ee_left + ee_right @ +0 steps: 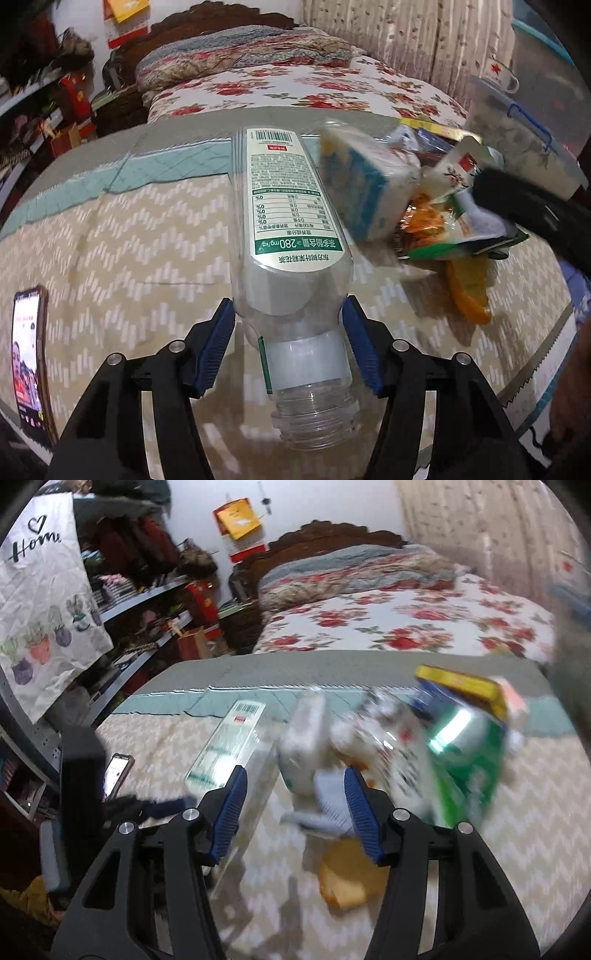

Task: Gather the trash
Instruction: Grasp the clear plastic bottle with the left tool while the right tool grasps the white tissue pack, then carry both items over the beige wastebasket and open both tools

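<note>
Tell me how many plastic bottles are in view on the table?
1. The clear plastic bottle lies on the table, its neck between the fingers of the left gripper, just left of the trash pile. The pile could hide another.

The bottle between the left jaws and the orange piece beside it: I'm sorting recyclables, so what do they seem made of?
Bottle: clear glossy plastic, seemingly; the cloth shows through its threaded neck, and a printed film label wraps it. Orange piece: looks like fruit peel, matte and curled, though not certain.

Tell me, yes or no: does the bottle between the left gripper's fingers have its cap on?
No. The bottle shows a bare, open threaded neck.
</note>
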`<state>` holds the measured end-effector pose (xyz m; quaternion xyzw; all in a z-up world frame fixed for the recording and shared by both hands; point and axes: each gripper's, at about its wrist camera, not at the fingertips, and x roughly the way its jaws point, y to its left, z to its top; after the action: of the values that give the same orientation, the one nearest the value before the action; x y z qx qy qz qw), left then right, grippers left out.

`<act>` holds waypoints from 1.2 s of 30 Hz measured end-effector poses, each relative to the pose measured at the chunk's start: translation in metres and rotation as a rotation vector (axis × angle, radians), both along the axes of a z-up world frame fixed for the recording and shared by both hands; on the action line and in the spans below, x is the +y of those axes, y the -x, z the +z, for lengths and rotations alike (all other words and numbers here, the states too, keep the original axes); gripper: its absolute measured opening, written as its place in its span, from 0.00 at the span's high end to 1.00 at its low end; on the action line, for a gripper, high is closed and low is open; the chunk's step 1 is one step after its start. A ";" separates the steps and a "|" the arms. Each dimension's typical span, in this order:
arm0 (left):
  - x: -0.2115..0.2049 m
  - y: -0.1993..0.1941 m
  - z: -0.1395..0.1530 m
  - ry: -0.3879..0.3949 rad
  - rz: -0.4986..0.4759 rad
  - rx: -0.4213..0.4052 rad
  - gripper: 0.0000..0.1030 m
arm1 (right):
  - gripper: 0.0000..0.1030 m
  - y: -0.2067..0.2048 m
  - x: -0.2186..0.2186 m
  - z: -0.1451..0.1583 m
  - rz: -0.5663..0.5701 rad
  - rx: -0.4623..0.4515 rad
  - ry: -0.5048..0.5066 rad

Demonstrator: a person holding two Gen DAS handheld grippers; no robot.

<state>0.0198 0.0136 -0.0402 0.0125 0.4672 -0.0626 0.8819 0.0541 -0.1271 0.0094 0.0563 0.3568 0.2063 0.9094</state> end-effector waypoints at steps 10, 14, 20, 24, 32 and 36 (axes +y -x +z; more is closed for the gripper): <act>0.039 0.011 0.020 0.038 0.052 -0.067 0.45 | 0.67 -0.074 0.043 -0.038 0.020 0.159 0.112; 0.041 0.011 0.047 0.095 0.035 -0.128 0.46 | 0.67 -0.040 0.016 0.004 0.056 0.053 -0.087; -0.002 0.024 0.098 0.198 -0.112 -0.257 0.46 | 0.67 0.038 -0.071 0.035 -0.088 -0.116 -0.203; -0.072 0.024 0.108 0.231 -0.320 -0.242 0.46 | 0.67 0.090 -0.149 0.007 -0.298 -0.096 -0.203; -0.269 -0.008 0.062 0.249 -0.707 -0.013 0.46 | 0.67 0.134 -0.289 -0.044 -0.617 -0.007 -0.331; -0.356 -0.039 0.041 0.239 -0.763 0.054 0.46 | 0.67 0.124 -0.354 -0.054 -0.748 -0.003 -0.374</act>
<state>0.0590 -0.3427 0.0011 0.0808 0.4417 -0.4395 0.7779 -0.0703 -0.4815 -0.0442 0.3458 0.2670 -0.0767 0.8962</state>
